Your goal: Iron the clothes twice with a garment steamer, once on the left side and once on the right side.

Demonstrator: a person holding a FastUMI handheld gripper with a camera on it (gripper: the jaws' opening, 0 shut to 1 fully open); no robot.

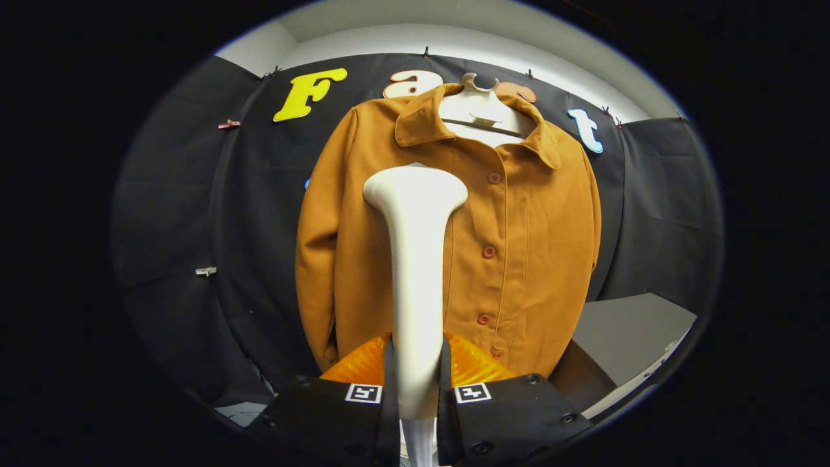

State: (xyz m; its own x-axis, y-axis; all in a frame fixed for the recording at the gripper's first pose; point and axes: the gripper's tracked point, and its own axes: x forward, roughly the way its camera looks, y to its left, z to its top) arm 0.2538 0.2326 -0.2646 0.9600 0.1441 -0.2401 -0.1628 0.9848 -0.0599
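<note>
- My gripper [415,383] clamps both fingers on the white steamer [415,259].
- Beyond it, a brown jacket [519,246] hangs on a white hanger [478,104].
- A grey table [622,337] stands beside the jacket's hem.

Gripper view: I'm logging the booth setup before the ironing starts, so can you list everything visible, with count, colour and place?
jacket: one, brown-orange, buttoned, hanging on the booth wall beyond the fingers.
hanger: one, white, inside the jacket's collar.
buttons: five visible, reddish, down the jacket's front.
garment steamer: one, white, upright between the fingers, head level with the jacket's chest.
table: one, grey, beside the jacket's hem.
clips: several, small, pinned on the black wall cloth.
gripper: one, fingers shut on the garment steamer's handle.
</note>
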